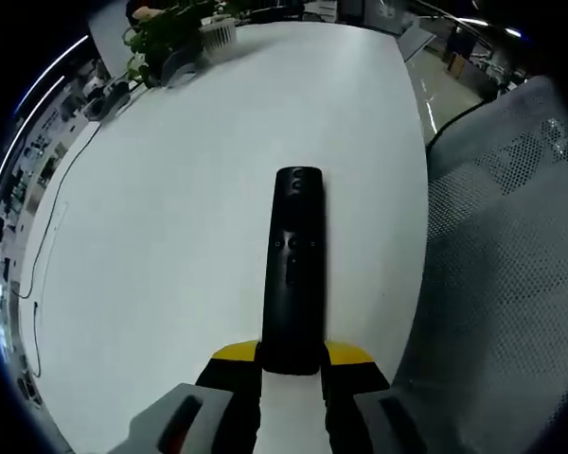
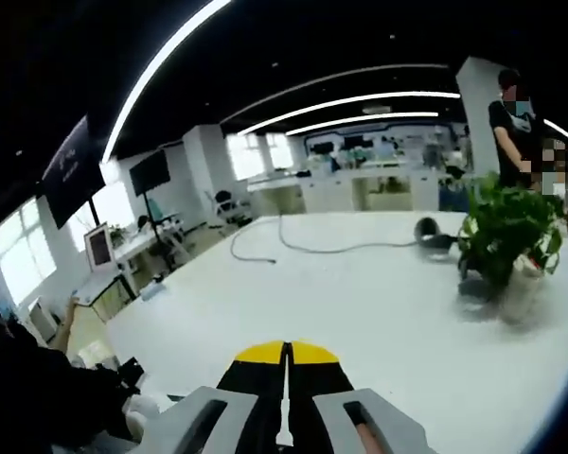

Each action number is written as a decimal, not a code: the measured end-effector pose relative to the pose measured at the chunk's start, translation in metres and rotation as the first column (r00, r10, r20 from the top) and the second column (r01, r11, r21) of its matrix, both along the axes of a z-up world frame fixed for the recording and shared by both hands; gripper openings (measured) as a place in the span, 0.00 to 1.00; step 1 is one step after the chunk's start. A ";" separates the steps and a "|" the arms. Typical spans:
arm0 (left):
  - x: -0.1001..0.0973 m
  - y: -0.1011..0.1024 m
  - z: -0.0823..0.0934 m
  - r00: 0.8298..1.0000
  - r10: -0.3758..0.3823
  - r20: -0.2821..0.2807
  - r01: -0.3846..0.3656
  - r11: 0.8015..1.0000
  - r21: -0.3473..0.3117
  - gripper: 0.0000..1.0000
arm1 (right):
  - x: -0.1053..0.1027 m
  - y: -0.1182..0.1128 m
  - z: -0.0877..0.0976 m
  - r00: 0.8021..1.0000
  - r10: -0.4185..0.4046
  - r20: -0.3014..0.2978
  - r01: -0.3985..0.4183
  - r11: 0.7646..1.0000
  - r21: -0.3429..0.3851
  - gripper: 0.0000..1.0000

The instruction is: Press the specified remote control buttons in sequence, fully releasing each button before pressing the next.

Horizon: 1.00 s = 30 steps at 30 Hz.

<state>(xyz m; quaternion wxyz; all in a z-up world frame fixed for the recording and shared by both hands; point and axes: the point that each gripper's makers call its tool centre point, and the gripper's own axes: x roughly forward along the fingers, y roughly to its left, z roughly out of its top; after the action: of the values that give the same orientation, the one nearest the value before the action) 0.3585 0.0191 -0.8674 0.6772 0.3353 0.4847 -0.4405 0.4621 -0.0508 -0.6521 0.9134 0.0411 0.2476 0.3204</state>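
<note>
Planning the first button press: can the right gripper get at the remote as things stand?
Probably yes. The remote lies face up on the white table, its near end clamped by the left gripper. The right gripper, shut, hovers above bare tabletop.

In the right gripper view, the right gripper (image 2: 286, 397) rises at 6 o'clock with its yellow-tipped black jaws pressed together, nothing between them, above a white table (image 2: 360, 303). A potted plant (image 2: 507, 241) stands on the table at 3 o'clock, with a dark cable (image 2: 312, 248) trailing across the far tabletop near 12 o'clock. A person (image 2: 511, 123) stands beyond the plant at 2 o'clock.
</note>
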 end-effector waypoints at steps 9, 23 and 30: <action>-0.003 0.000 0.001 1.000 0.026 0.009 -0.026 0.999 -0.029 0.24 | -0.002 0.004 -0.049 0.992 -0.003 -0.126 0.003 1.000 0.000 0.00; -0.009 -0.002 0.002 0.998 0.031 0.049 -0.027 0.996 -0.089 0.24 | -0.021 -0.005 -0.106 0.970 -0.009 -0.243 -0.012 0.996 -0.087 0.00; -0.008 -0.002 0.002 0.999 0.017 0.048 -0.010 0.990 -0.138 0.24 | -0.027 -0.006 -0.125 0.945 -0.011 -0.328 -0.027 0.994 -0.111 0.00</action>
<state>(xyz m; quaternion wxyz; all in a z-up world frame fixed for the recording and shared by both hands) 0.3502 0.0168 -0.8651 0.7133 0.2952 0.4386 -0.4600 0.4350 -0.0573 -0.7775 0.8590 0.0409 0.4141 0.2983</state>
